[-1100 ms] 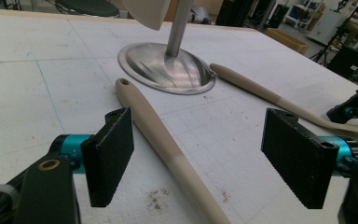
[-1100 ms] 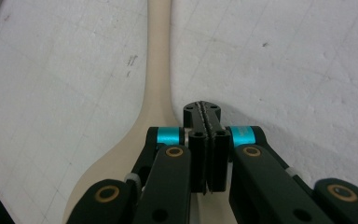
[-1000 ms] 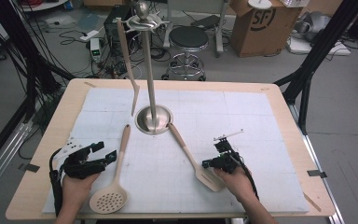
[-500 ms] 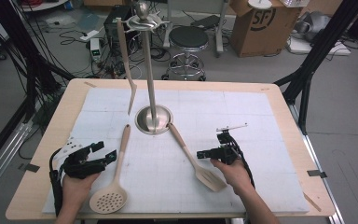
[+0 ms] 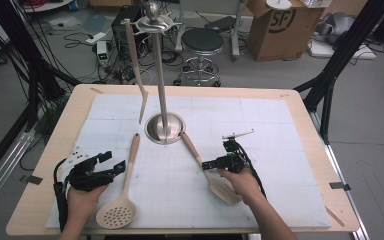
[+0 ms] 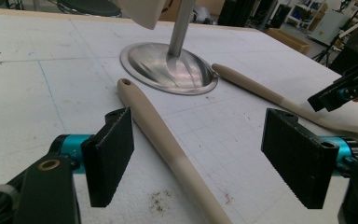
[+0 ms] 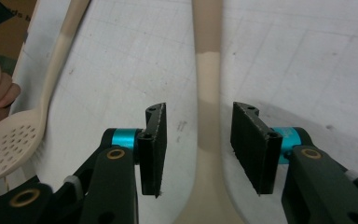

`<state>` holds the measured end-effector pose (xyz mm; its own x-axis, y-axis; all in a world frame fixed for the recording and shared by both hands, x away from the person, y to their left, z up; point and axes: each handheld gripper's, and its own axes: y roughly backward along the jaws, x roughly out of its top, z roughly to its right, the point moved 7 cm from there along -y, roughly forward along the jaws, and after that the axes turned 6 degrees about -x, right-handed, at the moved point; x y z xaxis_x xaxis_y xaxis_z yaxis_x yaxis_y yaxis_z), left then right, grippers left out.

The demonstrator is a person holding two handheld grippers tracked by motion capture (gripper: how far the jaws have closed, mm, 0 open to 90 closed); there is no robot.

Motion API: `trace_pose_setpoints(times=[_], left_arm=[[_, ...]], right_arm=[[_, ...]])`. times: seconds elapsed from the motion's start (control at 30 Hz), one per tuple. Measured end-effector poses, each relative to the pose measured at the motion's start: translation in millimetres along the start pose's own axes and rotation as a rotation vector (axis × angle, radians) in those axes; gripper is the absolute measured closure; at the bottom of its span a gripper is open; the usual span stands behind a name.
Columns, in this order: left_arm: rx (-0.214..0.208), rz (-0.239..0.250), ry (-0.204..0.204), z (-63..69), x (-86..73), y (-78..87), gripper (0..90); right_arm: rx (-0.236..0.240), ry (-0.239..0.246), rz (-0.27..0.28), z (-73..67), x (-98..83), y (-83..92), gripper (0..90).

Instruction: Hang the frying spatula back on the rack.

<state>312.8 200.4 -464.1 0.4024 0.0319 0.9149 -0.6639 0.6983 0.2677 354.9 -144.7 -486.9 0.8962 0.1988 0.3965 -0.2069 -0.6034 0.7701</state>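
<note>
Spatula (image 5: pixel 206 167) lies flat on the white mat (image 5: pixel 280 150), handle tip touching the base of the steel stand (image 5: pixel 165 127), blade toward the person's side under the right hand (image 5: pixel 242 182). Right gripper (image 5: pixel 211 164) sits over the spatula's neck; the right gripper view shows the neck (image 7: pixel 208 126) running between the two jaws with a gap on each side, pads not pressing it. Jaws have just been opening and now stand about half spread, spatula between them but not pinched.

Slotted spoon (image 5: pixel 122 192) lies on the mat to the left, handle end near the stand base, perforated bowl toward the near edge; it's well apart from the spatula at the bowl end. Left gripper (image 5: pixel 115 164) rests just beside the spoon handle, jaws spread wide; in the left gripper view the handle (image 6: pixel 168 149) passes between them, nearer the left jaw, nothing pinched.

A third wooden utensil (image 5: pixel 136 65) hangs from the stand's top.
</note>
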Motion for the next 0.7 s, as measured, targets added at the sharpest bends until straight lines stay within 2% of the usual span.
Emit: trace_pose_setpoints(times=[0.17, 0.2, 0.43, 0.57, 0.7], left_arm=[[-0.001, 0.005, 0.007, -0.2, 0.1, 1.1, 26.0], [0.000, 0.005, 0.006, -0.5, 0.1, 1.5, 25.9], [-0.002, 0.008, 0.006, -0.9, 0.7, 2.2, 25.9], [-0.002, 0.008, 0.007, -0.9, 0.6, 2.1, 25.9], [-0.001, 0.007, 0.008, -0.5, 0.4, 1.6, 25.9]], right_arm=[[-0.024, 0.016, -0.028, -2.7, 3.5, -4.3, 56.6], [-0.023, 0.006, -0.037, -3.7, 4.1, -5.2, 57.3], [-0.038, 0.015, -0.077, -4.8, 3.0, -11.9, 58.8], [-0.047, 0.014, -0.078, -4.8, 2.6, -12.4, 60.7], [-0.080, 0.041, -0.080, -4.9, 1.1, -14.4, 62.6]])
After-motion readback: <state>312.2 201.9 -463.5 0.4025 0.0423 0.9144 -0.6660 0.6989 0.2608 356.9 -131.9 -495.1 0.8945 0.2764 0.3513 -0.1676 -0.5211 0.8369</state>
